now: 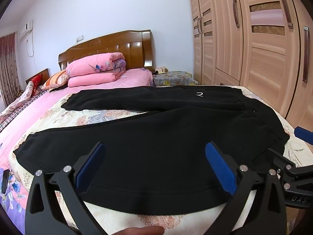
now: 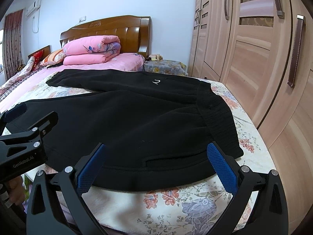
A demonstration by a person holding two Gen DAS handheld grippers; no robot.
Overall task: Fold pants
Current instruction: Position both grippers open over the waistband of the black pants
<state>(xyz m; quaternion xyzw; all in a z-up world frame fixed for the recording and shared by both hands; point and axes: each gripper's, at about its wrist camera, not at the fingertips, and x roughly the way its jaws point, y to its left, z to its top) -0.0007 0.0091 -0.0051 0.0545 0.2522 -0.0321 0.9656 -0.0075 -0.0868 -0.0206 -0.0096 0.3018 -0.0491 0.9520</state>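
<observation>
Left gripper spread wide, blue pads apart, nothing between them; poised over near leg of black pants, close to lower side seam. Right gripper likewise wide open and empty, hovering over hip area just short of waistband, near a slit pocket. Contact of either gripper with cloth: cannot tell.

Pants laid flat across foot end of bed, on floral bedspread. Waistband toward wardrobe side, legs running the other way. Legs splayed in a narrow V, strip of bedspread showing between them. Far leg bearing small white mark near hip. Near edge of pants close to bed edge.

Left gripper's body visible in right wrist view at left edge, beside right gripper. Fingertip of person at bottom of left wrist view.

Farther up bed: pink sheet, folded pink quilt stacked by wooden headboard, patterned pillow beside quilt. Floral-covered nightstand between bed and light-wood wardrobe. Wall air conditioner and curtain at far left.
</observation>
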